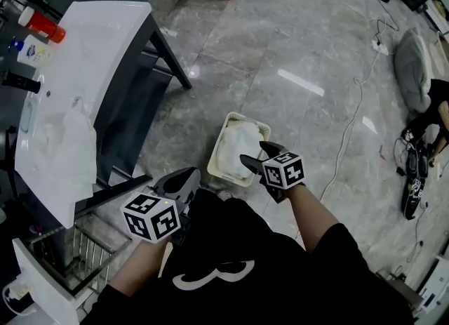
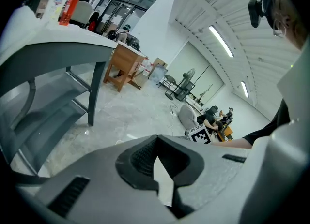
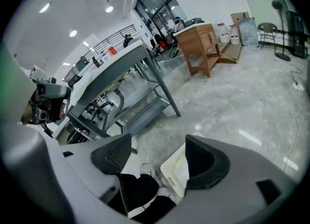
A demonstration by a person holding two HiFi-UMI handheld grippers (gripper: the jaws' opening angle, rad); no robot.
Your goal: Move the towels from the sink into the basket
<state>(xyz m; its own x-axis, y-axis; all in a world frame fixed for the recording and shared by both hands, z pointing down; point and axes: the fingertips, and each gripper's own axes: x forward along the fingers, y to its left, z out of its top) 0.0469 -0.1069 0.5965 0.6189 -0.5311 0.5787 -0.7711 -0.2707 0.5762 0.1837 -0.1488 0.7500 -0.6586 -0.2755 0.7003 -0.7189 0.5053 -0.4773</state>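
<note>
**Right gripper released above the basket**

Bottles (image 1: 42, 24) stand at the far left end of the sink (image 1: 105, 43). A cable (image 1: 351, 120) trails over the grey marble floor (image 1: 295, 50). One towel (image 1: 66, 149) lies in the sink, and another towel (image 1: 237, 142) lies in the basket (image 1: 247, 117) on the floor. The right gripper (image 1: 254, 154), jaws apart and empty, hangs just over the basket. The left gripper (image 1: 184, 182) is clenched and empty, near left.

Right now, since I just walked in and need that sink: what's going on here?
A person is working with tongs in each hand. The right tongs hang open and empty over the basket on the floor, which holds one white towel. The left tongs are shut and empty. Another towel lies on the sink.
</note>
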